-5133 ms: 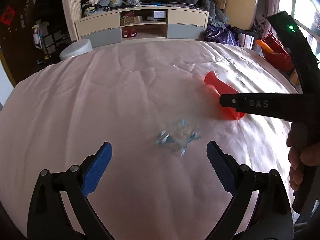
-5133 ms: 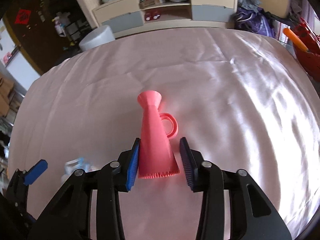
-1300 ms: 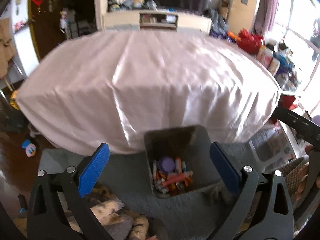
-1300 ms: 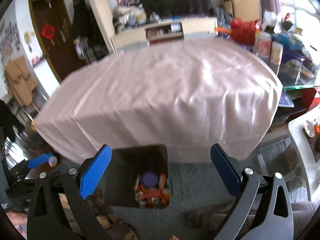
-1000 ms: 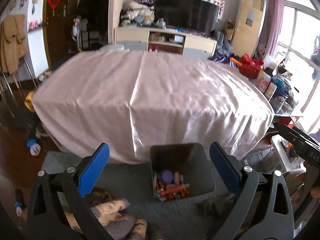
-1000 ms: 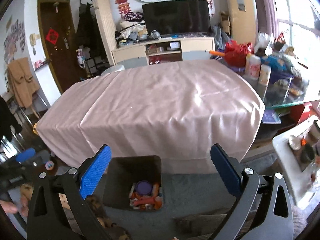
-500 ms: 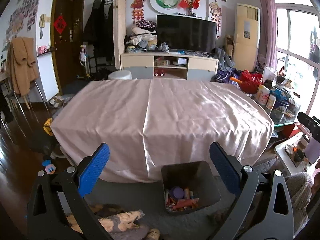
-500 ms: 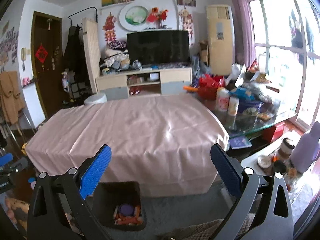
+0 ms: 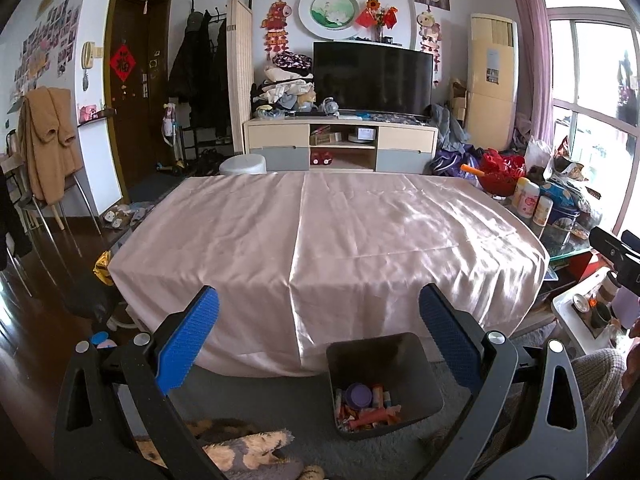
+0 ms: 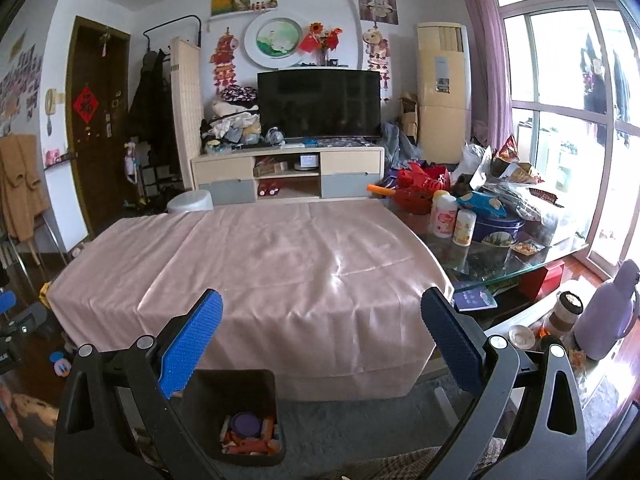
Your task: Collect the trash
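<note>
One table (image 9: pixel 360 220), one trash bin (image 9: pixel 420 396), two wide-spread claws.

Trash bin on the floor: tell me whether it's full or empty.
Partly full. The bin stands upright by the table, with a shallow layer of trash on its bottom; its dark walls are bare above that.

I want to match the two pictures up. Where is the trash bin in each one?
Left wrist view: the trash bin sits low and right of centre, on the carpet before the pink tablecloth.
Right wrist view: the trash bin sits low and left of centre.
Shared landmark: the TV on the far wall.
</note>
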A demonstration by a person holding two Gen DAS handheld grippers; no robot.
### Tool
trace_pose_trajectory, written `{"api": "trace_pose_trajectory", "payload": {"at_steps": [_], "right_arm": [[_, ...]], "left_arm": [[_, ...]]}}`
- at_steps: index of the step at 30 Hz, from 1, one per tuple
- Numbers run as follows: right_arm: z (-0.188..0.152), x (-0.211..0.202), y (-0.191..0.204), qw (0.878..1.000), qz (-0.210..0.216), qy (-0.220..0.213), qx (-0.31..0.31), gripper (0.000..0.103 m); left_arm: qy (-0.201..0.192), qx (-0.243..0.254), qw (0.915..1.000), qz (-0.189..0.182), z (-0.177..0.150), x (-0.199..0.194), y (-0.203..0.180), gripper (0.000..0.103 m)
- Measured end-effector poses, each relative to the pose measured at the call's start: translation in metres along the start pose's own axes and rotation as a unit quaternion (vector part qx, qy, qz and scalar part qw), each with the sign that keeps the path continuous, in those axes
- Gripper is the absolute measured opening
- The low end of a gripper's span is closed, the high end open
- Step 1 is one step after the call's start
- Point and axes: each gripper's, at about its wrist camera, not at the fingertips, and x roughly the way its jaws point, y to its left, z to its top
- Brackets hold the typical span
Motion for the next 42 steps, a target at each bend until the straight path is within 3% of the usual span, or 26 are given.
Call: {"api": "trace_pose_trajectory", "payload": {"at_steps": [42], "right_arm": [[0.0003, 0.0050, 0.0034, 1.000, 0.005, 0.007, 0.007, 0.100]], "left_arm": [[0.004, -0.002, 1.0000, -0.003, 0.0003, 0.0052, 0.0012, 0.095]]}}
